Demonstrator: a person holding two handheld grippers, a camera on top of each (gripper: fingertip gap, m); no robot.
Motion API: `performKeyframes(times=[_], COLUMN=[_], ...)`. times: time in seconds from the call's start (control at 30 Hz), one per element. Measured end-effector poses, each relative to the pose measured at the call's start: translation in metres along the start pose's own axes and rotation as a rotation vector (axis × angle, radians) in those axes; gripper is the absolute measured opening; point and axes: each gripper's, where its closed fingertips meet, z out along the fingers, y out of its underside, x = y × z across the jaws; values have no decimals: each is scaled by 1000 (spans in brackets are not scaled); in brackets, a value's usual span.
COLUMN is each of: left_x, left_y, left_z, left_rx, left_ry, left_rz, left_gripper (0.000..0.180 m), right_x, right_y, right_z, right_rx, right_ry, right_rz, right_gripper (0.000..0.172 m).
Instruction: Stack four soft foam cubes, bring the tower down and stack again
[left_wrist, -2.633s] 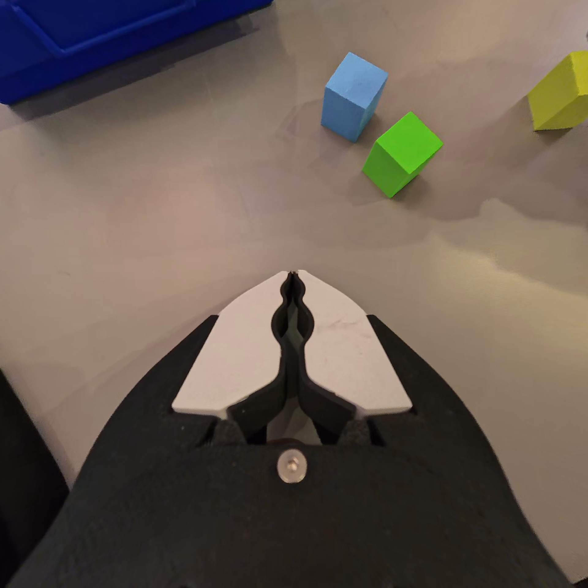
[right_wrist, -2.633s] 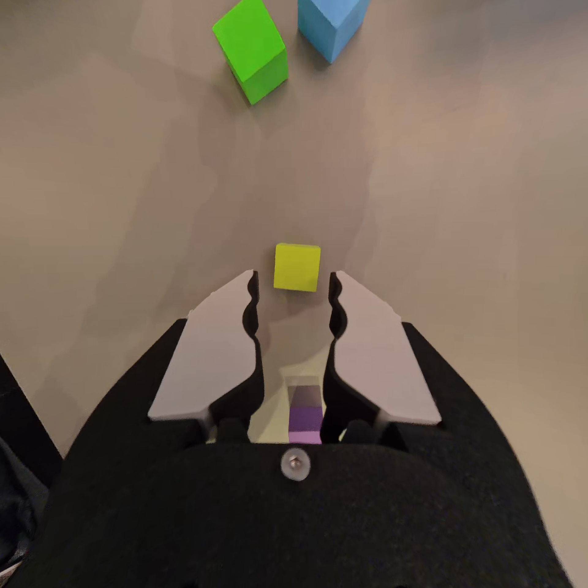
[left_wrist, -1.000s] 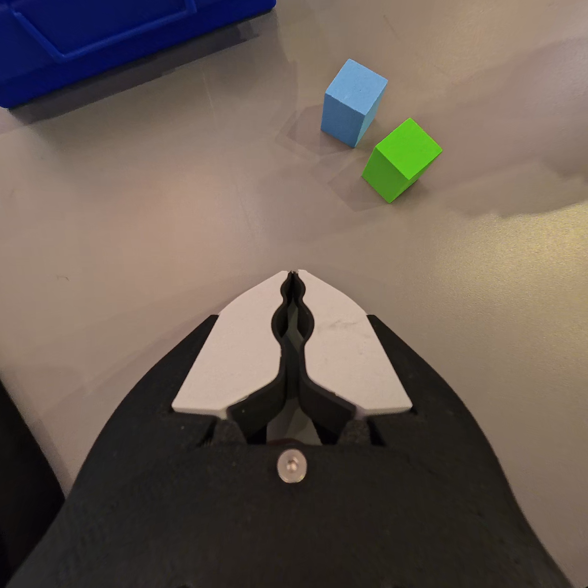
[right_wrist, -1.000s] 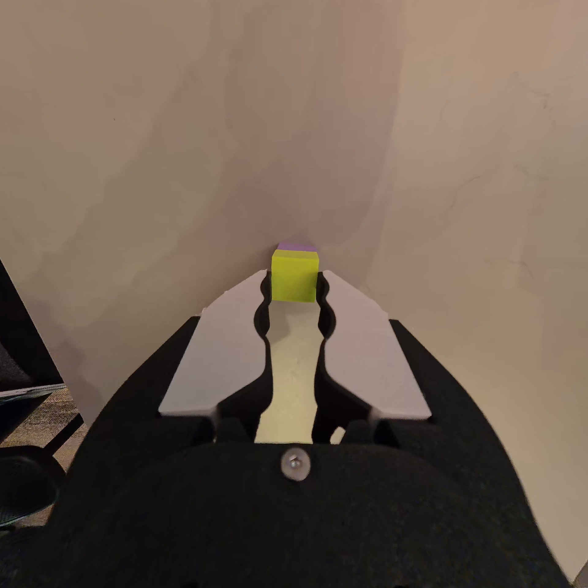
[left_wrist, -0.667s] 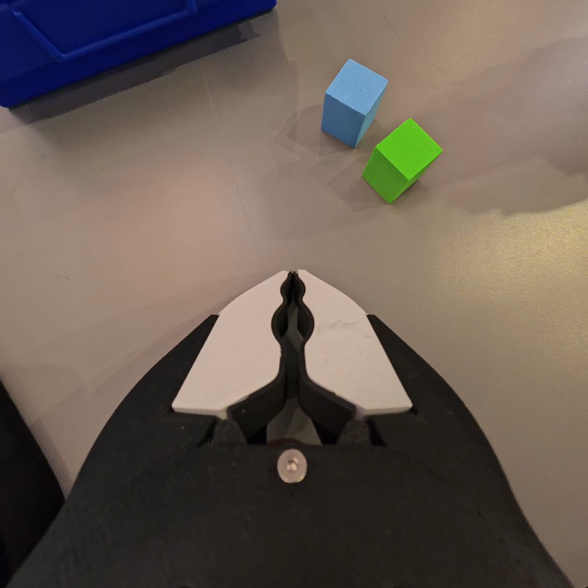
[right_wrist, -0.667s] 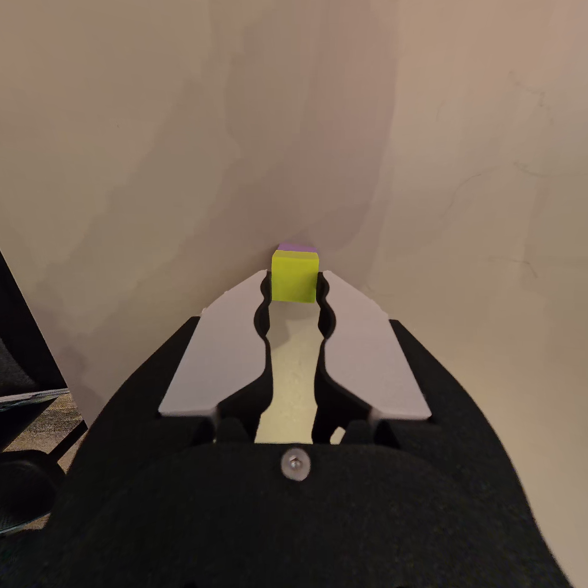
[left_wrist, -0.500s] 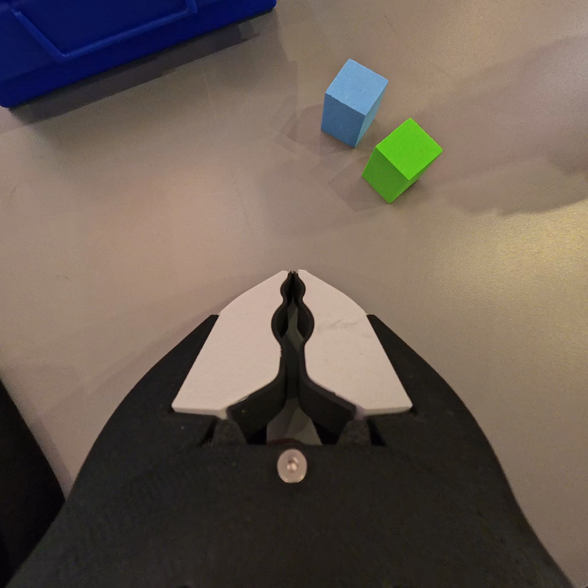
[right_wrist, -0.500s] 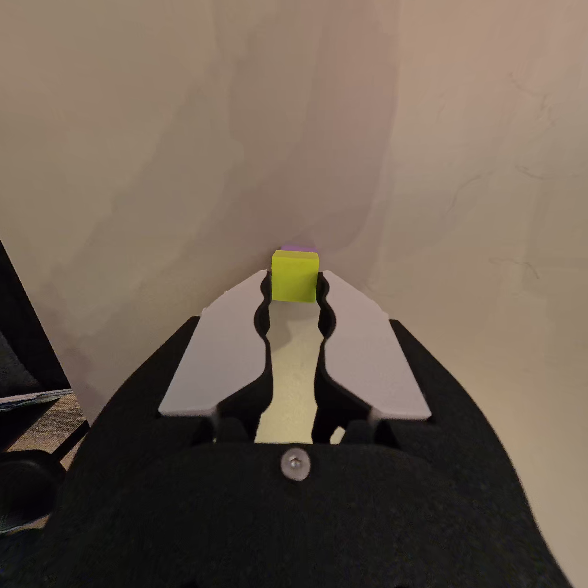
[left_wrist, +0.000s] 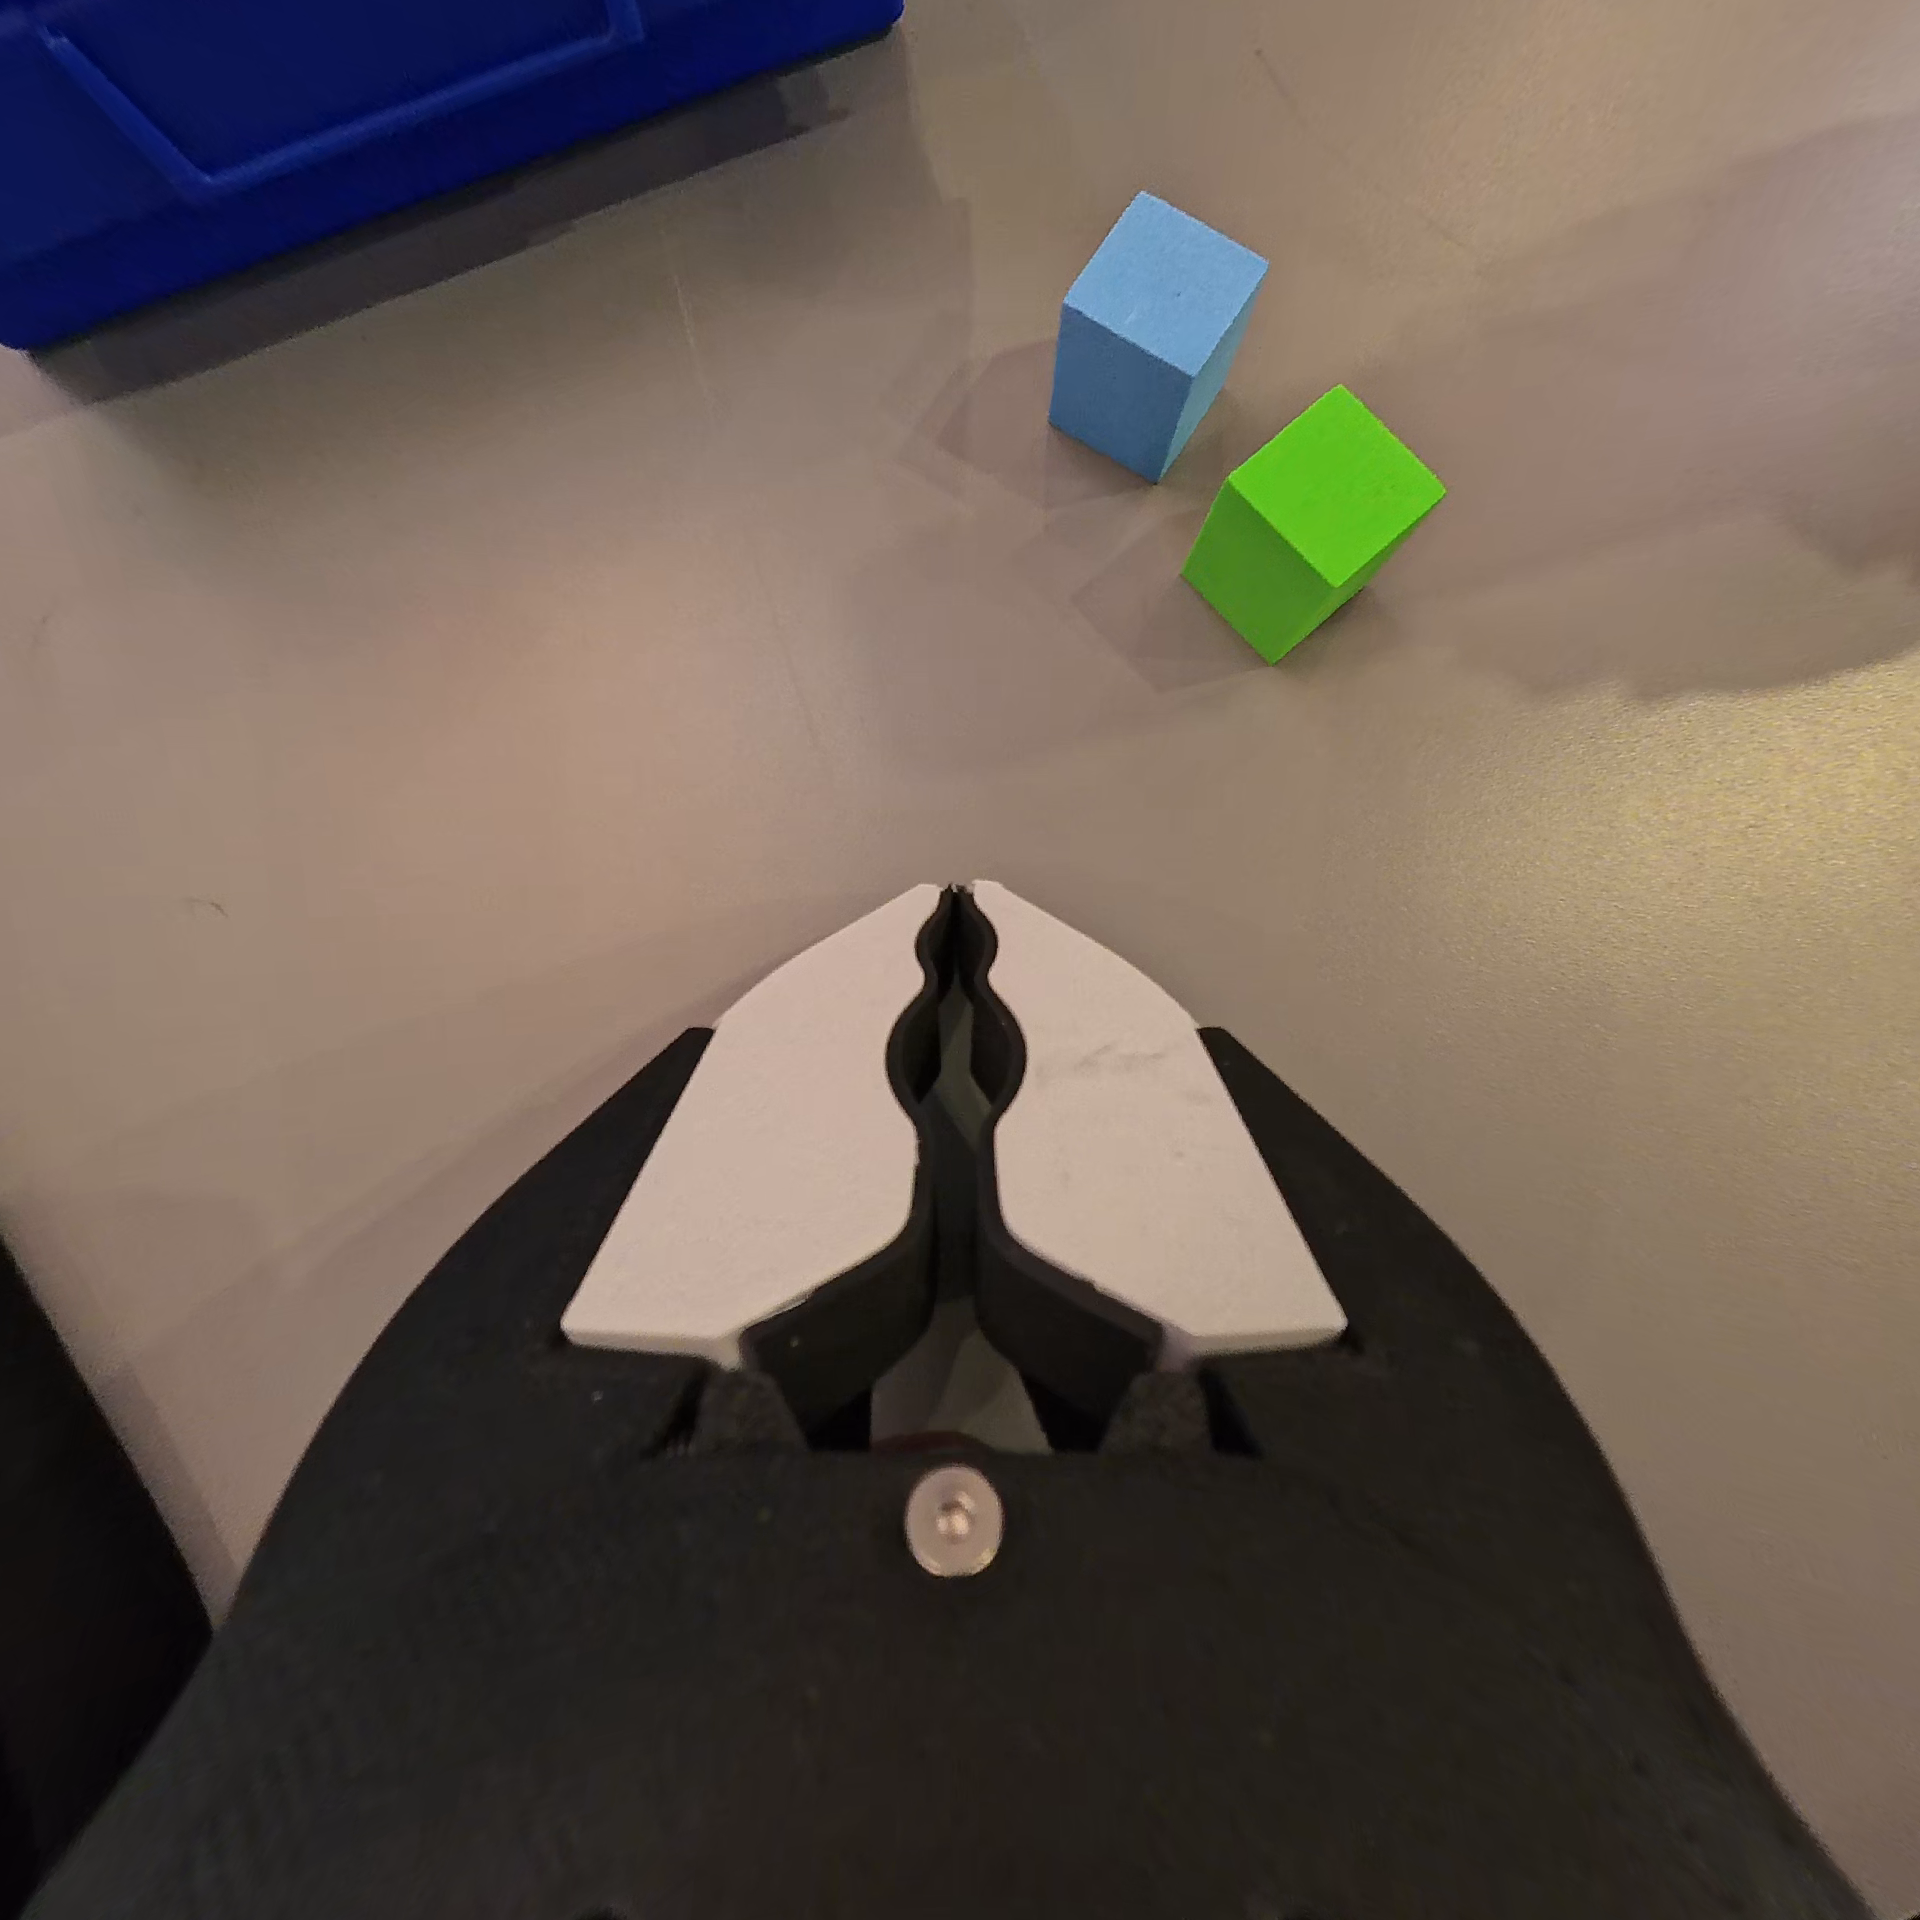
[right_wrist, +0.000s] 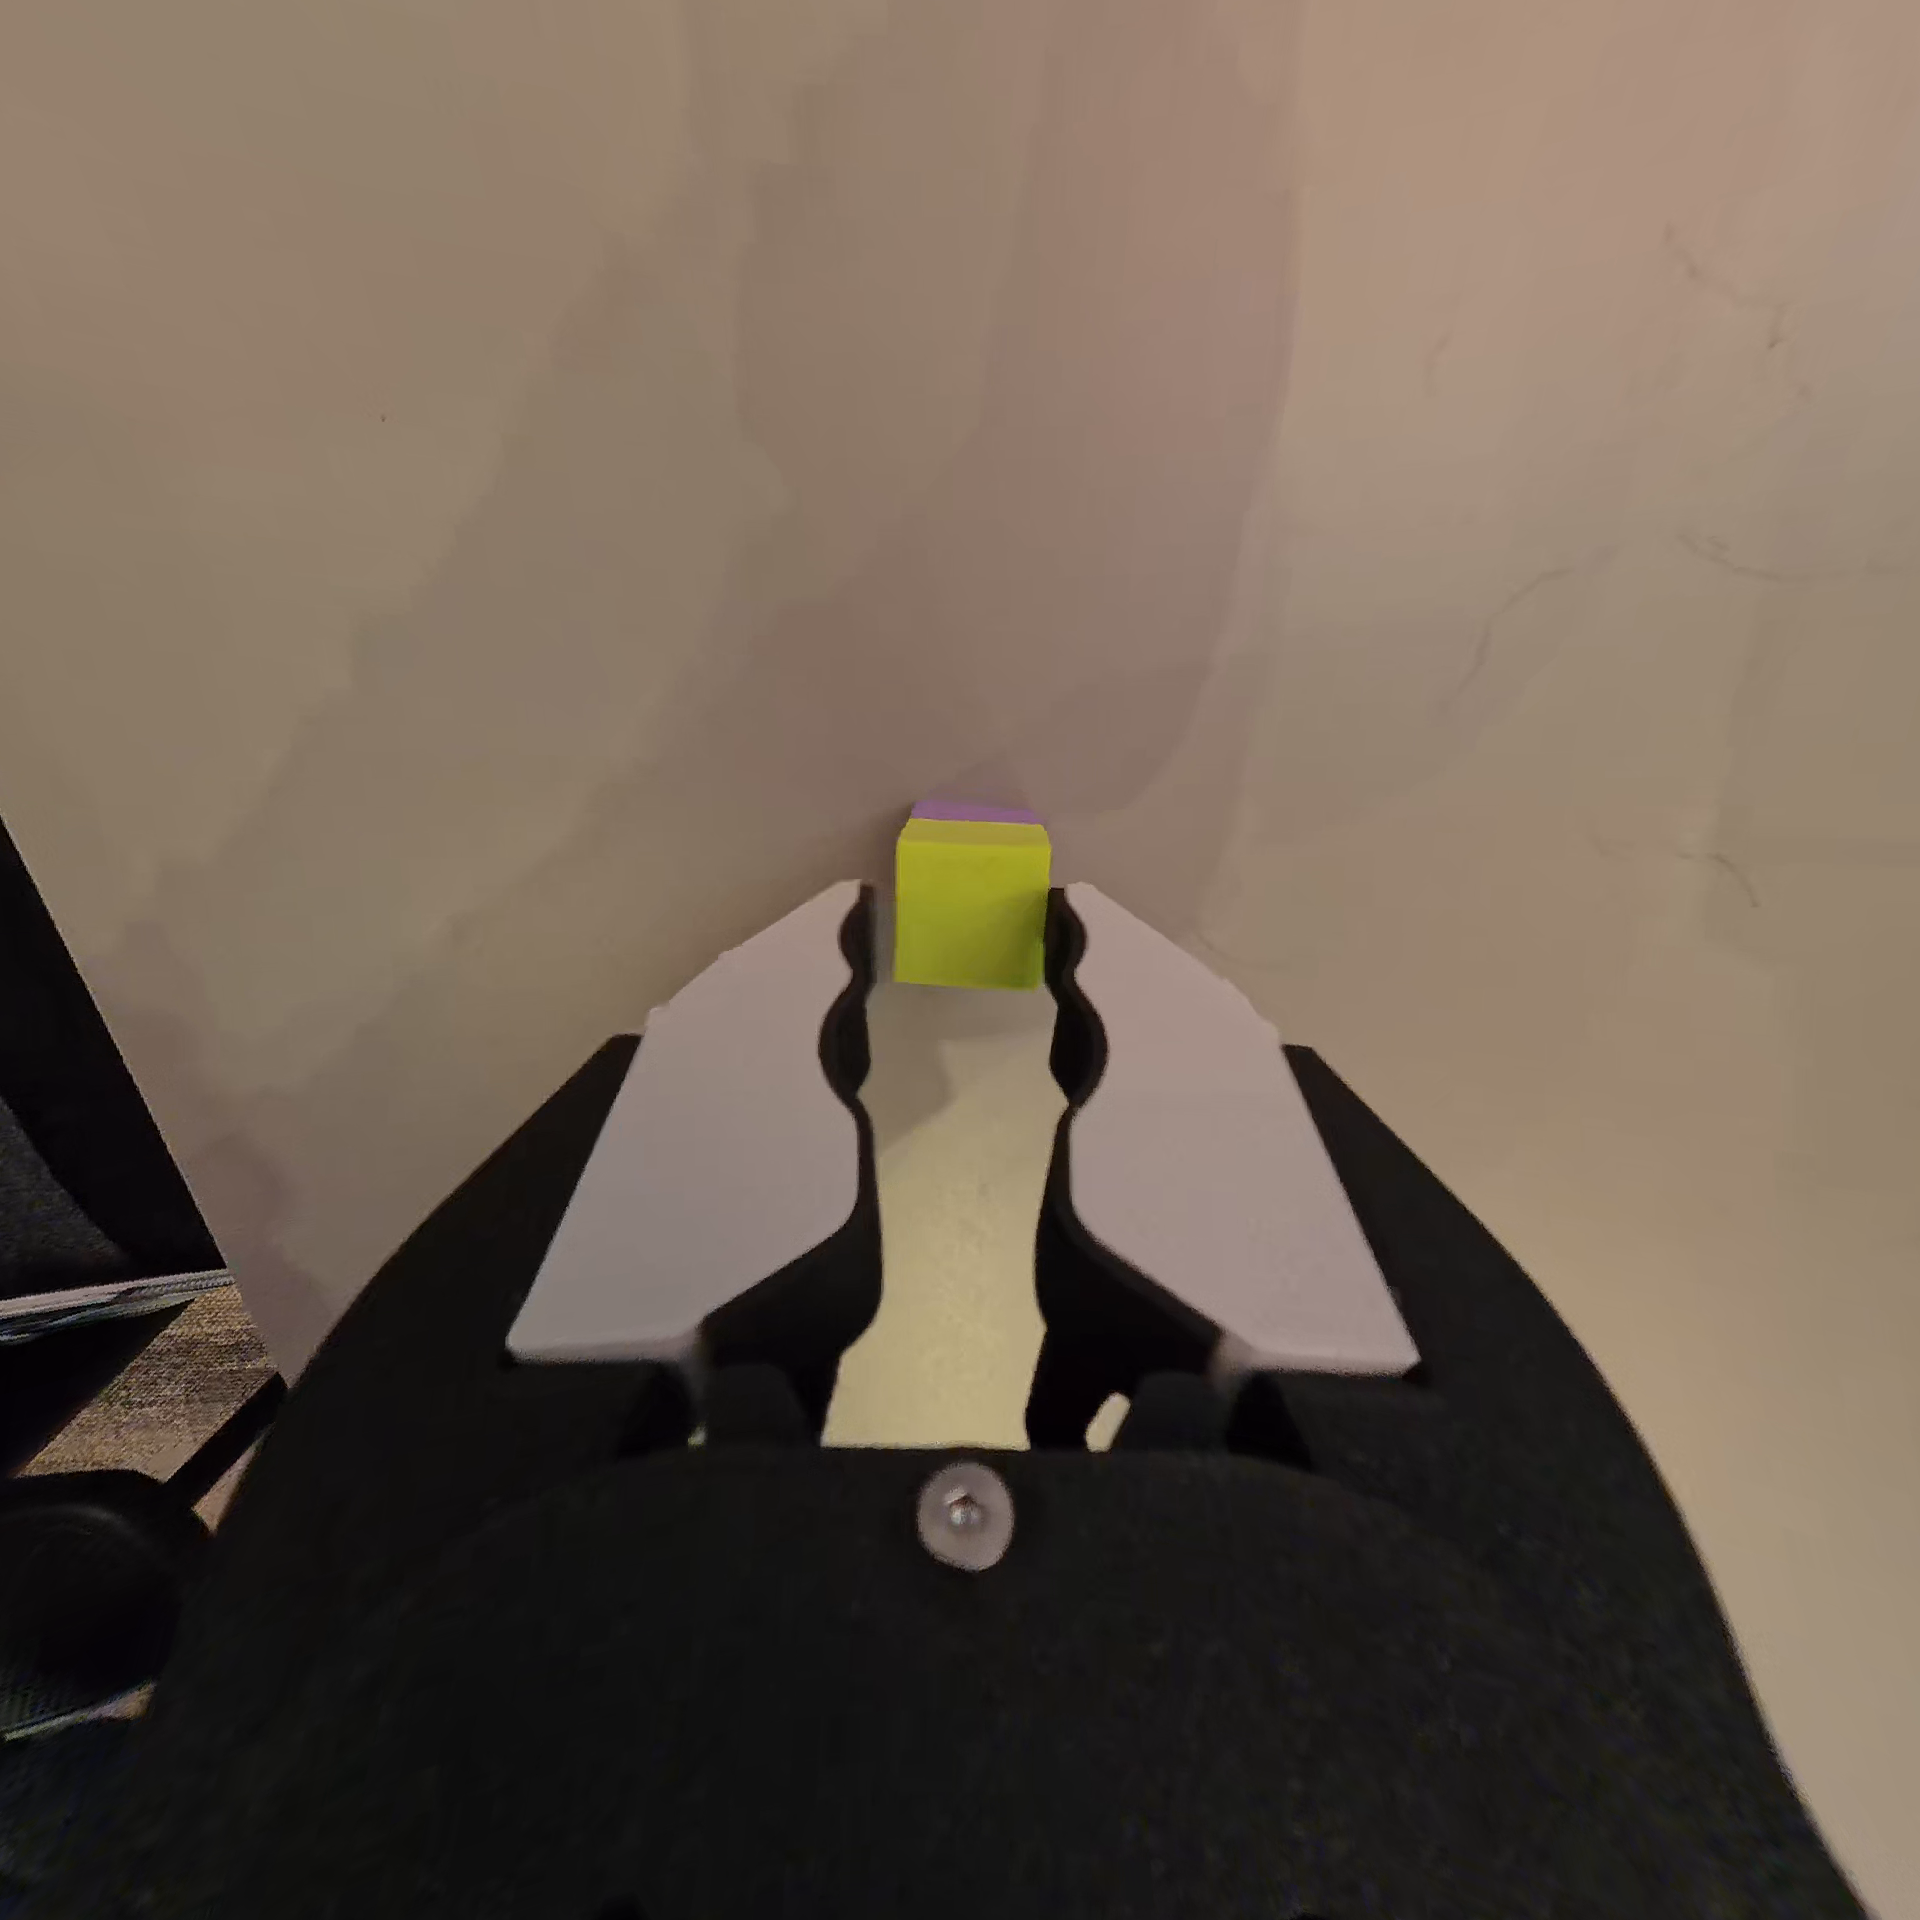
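Right wrist view: your right tool (right_wrist: 961, 904) is released around the yellow cube (right_wrist: 968, 914). The cube stands between the fingertips, but a sliver of bench (right_wrist: 520, 520) shows between it and the left pad (right_wrist: 854, 935), so nothing is gripped (the right pad sits just at the cube's side, and I cannot tell whether it touches). The yellow cube rests squarely on the purple cube (right_wrist: 971, 809), of which only a thin strip shows past its far edge. This pair stands out on the open bench, well in from the edge that runs down the left of the view.

In the left wrist view, your left tool (left_wrist: 958, 888) is clenched with the tips meeting on nothing, hanging over bare bench. Ahead and to its right, the blue cube (left_wrist: 1148, 332) and the green cube (left_wrist: 1309, 520) stand just beside each other, apart, each alone on the bench. A blue bin (left_wrist: 312, 156) lies at the far left.
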Motion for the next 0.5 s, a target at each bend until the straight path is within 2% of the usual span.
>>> performKeyframes(times=[0.03, 0.13, 0.3, 0.4, 0.5], left_x=[0, 0, 1, 1, 1], left_y=[0, 0, -1, -1, -1], left_z=[0, 0, 1, 1, 1], left_rx=[0, 0, 2, 3, 8], left_ry=[0, 1, 6, 8, 16], left_rz=[-1, -2, -6, -4, -8], left_gripper=[0, 0, 0, 0, 0], right_x=[0, 1, 1, -8, -22], right_y=[0, -3, -28, -60, -100], right_z=[0, -9, -38, -40, -28], right_rx=[4, 33, 102, 132, 155], right_ry=[-3, 9, 52, 61, 73], right_rz=[4, 4, -22, -87, -192], right_gripper=[35, 47, 45, 43, 39])
